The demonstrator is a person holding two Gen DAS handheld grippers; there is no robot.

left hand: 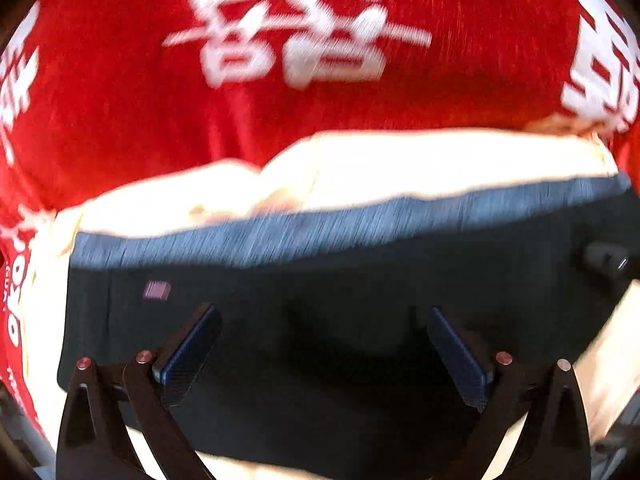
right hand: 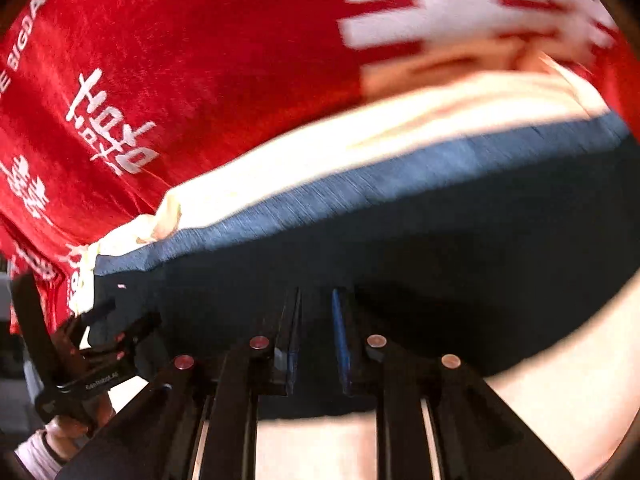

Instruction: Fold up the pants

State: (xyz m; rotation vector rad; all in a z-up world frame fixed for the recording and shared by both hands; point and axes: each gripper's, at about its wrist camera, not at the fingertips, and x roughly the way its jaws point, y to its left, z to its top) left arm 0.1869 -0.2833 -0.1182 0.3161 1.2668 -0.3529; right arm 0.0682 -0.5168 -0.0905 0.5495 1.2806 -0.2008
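The pants (left hand: 304,320), a dark navy fabric garment with a lighter blue band along the far edge, lie flattened on a cream cloth (left hand: 400,160) spread over the red printed cover (left hand: 120,100) of the surface. In my left wrist view they fill the frame from 9 o'clock to 3 o'clock, with a small purple label (left hand: 157,290) near 9 o'clock.

My left hand-held gripper (left hand: 324,344) stands wide open above the dark fabric, nothing between its blue pads. My right hand-held gripper (right hand: 316,344) is nearly closed, only a narrow gap left, and I see no cloth pinched in it, though blur makes that hard to confirm. From the right wrist view the left tool shows at 8 o'clock.

I judge a fold has been laid and I am between grasps, both tools clear of the garment. Next I should choose the edge for the following fold, likely one short end, open the right tool, lower both onto that edge, pinch all layers, and carry them across without dragging the cream cloth.
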